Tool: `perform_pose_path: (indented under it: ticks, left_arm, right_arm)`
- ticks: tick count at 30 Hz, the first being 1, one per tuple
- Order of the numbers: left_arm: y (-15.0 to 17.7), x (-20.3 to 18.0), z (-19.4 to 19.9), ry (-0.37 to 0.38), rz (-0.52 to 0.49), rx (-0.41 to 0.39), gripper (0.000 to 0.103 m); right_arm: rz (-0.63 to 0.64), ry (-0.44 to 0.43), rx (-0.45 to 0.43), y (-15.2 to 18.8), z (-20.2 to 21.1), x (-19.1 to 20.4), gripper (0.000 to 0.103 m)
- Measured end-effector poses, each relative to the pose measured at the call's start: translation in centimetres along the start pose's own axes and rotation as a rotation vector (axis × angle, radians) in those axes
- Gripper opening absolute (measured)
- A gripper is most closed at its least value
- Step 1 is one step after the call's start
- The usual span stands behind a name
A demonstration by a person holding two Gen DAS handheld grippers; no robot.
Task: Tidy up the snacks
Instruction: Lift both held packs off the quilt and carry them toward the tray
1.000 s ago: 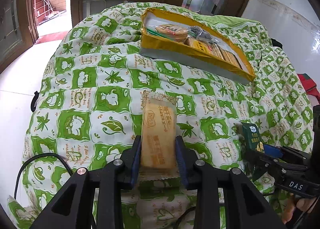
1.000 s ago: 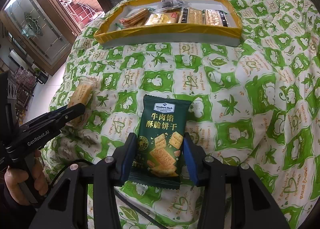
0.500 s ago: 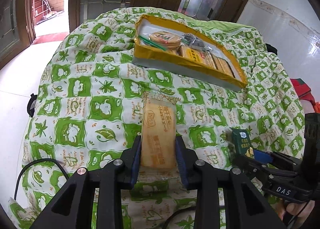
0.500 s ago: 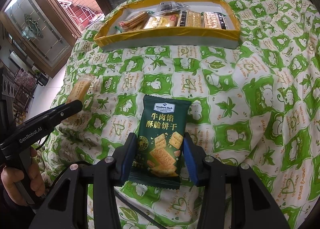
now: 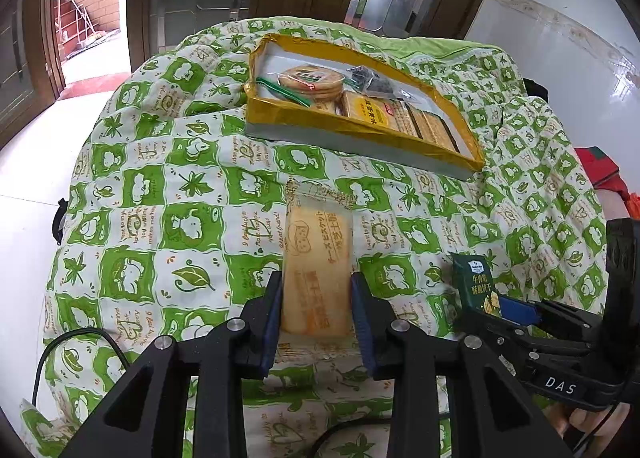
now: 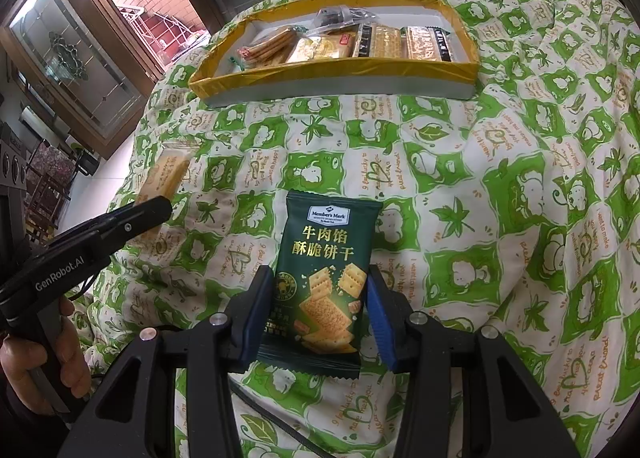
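Two snack packets held, tray not yet reached.

The left gripper (image 5: 316, 310) is clamped on a pale biscuit packet (image 5: 318, 262), the right gripper (image 6: 316, 310) on a dark green cracker packet (image 6: 324, 278); slippage from slick wrappers could be risked before the yellow-rimmed tray (image 6: 336, 75) beyond.

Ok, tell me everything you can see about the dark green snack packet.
The dark green snack packet is a glossy foil-like pouch with crimped ends, a white brand label, gold Chinese lettering and pictured square crackers. It is sealed and lies lengthwise between the blue pads of the right gripper, which is shut on its lower sides, over the green patterned quilt.
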State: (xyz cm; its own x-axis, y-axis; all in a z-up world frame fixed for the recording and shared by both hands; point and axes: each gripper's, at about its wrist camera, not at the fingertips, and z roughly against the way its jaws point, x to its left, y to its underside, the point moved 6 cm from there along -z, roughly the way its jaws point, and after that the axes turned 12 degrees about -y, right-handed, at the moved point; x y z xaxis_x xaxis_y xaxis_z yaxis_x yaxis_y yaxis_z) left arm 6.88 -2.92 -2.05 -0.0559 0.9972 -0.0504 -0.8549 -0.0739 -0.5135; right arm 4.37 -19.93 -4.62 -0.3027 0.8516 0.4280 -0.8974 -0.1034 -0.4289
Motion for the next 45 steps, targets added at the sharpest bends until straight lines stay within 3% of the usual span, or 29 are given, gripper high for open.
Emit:
perform_pose_path:
  ticks: [29, 45]
  left_arm:
    - [-1.3, -0.8, 0.4, 0.017, -0.019, -0.015, 0.034]
    - [-4.4, -1.6, 0.6, 0.039, -0.015, -0.032, 0.034]
  right_arm:
    - [-0.020, 0.002, -0.064, -1.3, 1.6, -0.8, 0.045]
    - [-0.050, 0.003, -0.144, -5.9, 4.1, -3.1, 0.045]
